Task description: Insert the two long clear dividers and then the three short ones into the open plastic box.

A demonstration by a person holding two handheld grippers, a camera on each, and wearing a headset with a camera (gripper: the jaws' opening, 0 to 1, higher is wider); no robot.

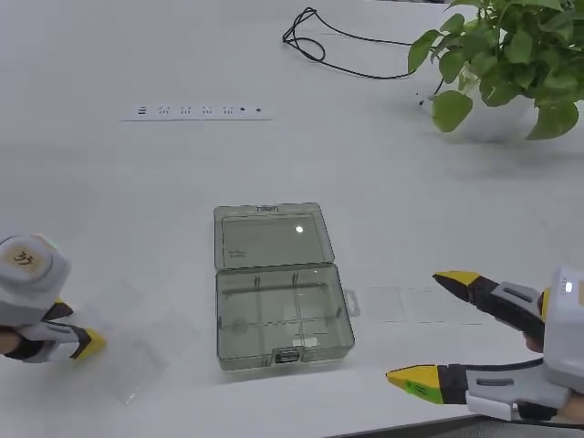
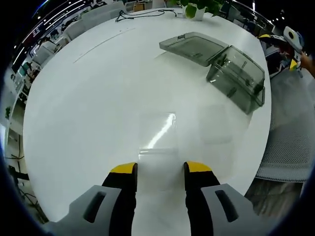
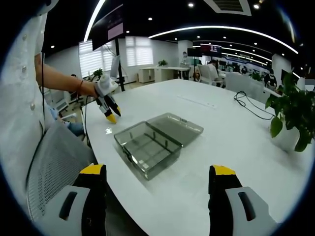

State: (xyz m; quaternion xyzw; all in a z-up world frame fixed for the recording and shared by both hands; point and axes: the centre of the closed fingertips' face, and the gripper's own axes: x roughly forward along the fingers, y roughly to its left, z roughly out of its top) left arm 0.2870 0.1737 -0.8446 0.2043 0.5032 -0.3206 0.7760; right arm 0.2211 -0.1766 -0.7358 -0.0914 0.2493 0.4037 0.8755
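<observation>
Your left gripper (image 2: 160, 169) has its jaws parted and empty, with a flat clear plastic divider (image 2: 158, 132) lying on the white table (image 2: 88, 108) just ahead of its tips. The open smoky-grey plastic box (image 1: 220, 319) sits between both grippers. Your right gripper (image 1: 415, 327) is spread wide and empty, with more clear dividers (image 1: 406, 304) just ahead.

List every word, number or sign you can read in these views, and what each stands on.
Nothing reads clearly enough to quote.
Sticker on top of the left gripper: dark marks, too blurred to read.
Socket strip: markings too small to read.
Hanging screen in the right gripper view: red and white lettering, too blurred to read.
</observation>
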